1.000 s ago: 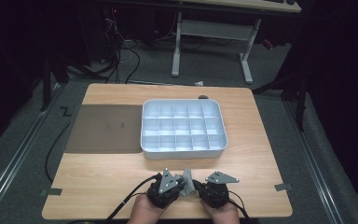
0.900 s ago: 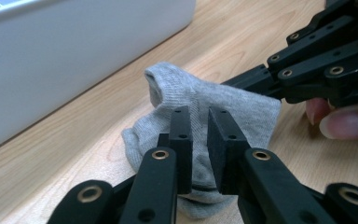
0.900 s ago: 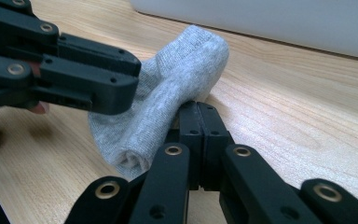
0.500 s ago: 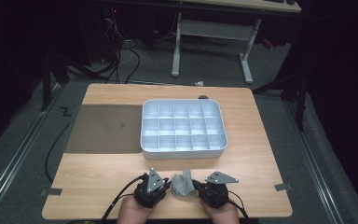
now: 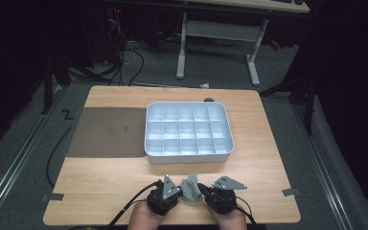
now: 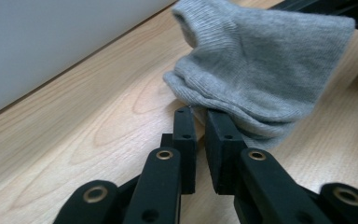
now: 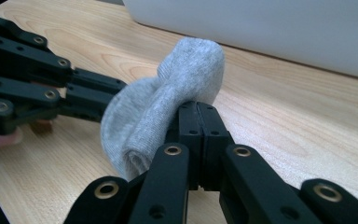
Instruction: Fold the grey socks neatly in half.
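A grey sock stands bunched on the wooden table near its front edge, between my two grippers. My right gripper is shut on a fold of the sock and comes at it from the right. My left gripper points at the sock from the left. Its jaws have just been closing and stand a narrow gap apart. Their tips touch the sock's lower hem, and I cannot tell whether fabric lies between them. The left gripper reaches behind the sock in the right gripper view.
A white tray with several small compartments sits mid-table, just beyond the sock. A dark mat lies to the tray's left. Bare wood spreads to either side of the hands along the front edge.
My left gripper drew back to the left, away from the sock, then came back to it. The right gripper and the sock stayed where they were.
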{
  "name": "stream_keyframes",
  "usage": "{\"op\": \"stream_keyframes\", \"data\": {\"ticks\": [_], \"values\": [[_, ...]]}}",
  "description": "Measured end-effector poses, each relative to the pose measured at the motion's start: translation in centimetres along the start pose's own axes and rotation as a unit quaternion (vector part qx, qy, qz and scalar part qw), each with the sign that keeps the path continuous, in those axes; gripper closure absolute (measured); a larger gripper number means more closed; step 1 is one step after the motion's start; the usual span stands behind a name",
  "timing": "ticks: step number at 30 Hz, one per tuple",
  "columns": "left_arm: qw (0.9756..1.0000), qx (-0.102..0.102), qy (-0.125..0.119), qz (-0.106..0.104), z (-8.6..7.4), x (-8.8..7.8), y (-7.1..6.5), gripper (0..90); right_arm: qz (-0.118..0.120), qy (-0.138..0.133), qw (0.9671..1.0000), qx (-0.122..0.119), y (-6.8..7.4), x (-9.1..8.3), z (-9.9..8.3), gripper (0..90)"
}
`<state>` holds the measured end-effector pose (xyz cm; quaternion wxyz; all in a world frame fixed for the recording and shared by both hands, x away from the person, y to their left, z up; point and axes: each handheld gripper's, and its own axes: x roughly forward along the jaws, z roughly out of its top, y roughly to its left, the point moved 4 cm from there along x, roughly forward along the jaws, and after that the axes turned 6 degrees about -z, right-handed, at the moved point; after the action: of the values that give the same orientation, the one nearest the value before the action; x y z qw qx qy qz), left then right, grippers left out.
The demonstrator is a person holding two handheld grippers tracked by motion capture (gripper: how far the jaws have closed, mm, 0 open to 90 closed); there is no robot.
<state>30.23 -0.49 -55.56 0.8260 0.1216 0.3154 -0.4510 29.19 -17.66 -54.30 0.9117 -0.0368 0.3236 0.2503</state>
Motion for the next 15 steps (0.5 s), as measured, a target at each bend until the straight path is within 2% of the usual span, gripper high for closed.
{"op": "stream_keyframes", "data": {"ticks": [8, 15], "values": [[0.9999, 0.008, 0.001, -0.009, 0.24, 0.22, -0.83, 83.2, -0.007, -0.007, 0.9997, -0.023, 0.73, -0.26, 0.12, 89.9], [1.0, -0.003, -0.007, -0.002, 0.01, -0.5, -0.09, 82.0, -0.013, -0.007, 0.9998, -0.012, 0.04, -0.5, 0.04, 89.5]]}}
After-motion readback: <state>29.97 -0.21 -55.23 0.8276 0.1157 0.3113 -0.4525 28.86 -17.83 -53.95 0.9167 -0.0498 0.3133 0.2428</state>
